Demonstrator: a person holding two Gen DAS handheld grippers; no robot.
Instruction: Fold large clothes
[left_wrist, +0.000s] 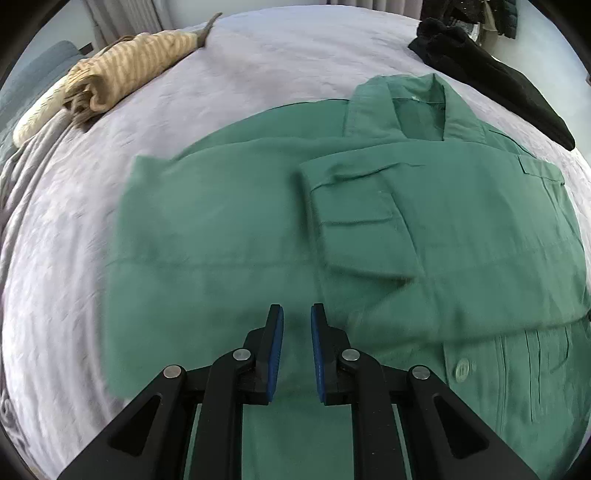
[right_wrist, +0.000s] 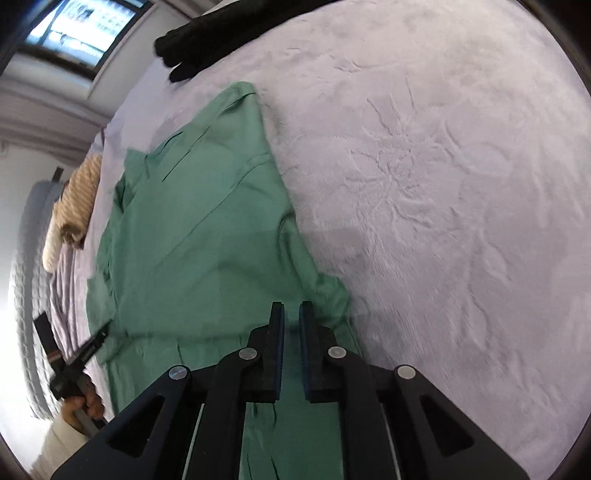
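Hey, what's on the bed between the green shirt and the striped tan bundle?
Nothing: only bare lavender bedspread separates the green shirt from the striped tan bundle, shown most clearly in the left wrist view.

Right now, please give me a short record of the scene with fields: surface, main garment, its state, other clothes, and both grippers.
surface: pale lilac bedspread
main garment: green shirt, spread flat, collar at the far end
state: one sleeve folded across the chest; button visible near the hem
other clothes: striped tan bundle far left; black garment far right
left gripper: above the shirt, narrow gap, nothing between the pads
right gripper: over the shirt's right edge, narrow gap, nothing held
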